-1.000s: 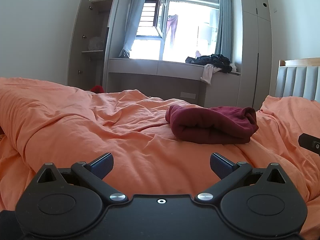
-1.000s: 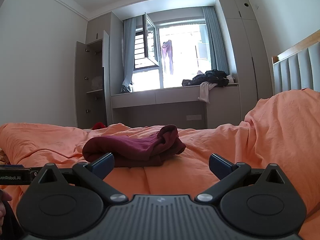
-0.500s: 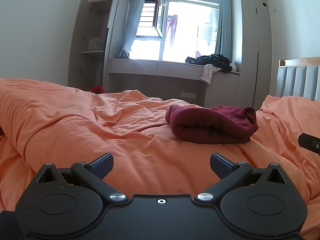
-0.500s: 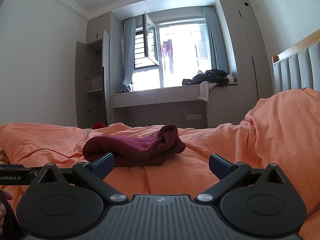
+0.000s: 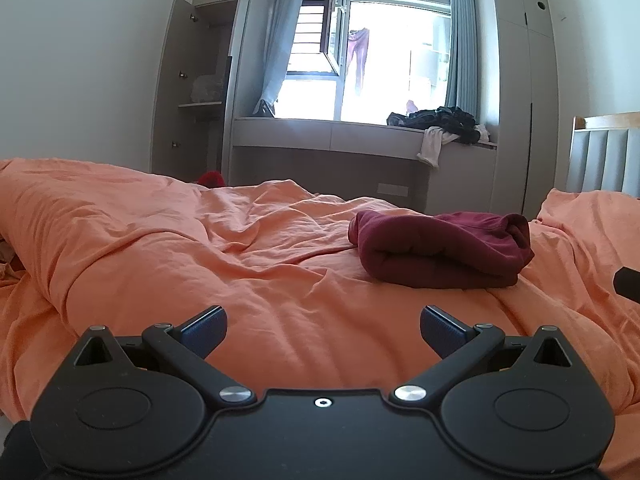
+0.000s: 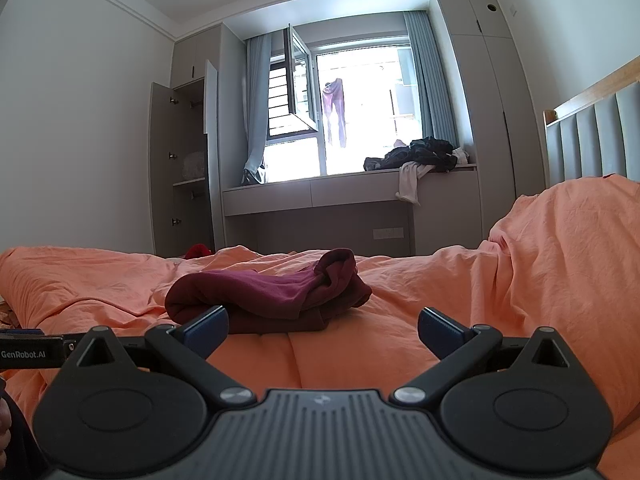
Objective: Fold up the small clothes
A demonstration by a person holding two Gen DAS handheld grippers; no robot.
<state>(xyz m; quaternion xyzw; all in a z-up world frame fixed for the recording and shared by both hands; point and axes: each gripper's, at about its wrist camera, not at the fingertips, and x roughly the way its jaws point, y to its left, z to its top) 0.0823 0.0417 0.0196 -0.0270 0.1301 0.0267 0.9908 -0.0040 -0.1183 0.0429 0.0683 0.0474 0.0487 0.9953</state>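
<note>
Plainly, we hold both grippers wide and empty: the maroon garment point(image 6: 264, 296) lies crosswise on the bed point(image 6: 400, 344), nearer our right gripper point(image 6: 322, 330) than our left gripper point(image 5: 322, 328).

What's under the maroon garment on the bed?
The maroon garment lies bundled on the orange duvet, which shows all around it. Whether anything is tucked beneath or inside its folds cannot be seen. Both grippers, left and right, are open and clear of it.
</note>
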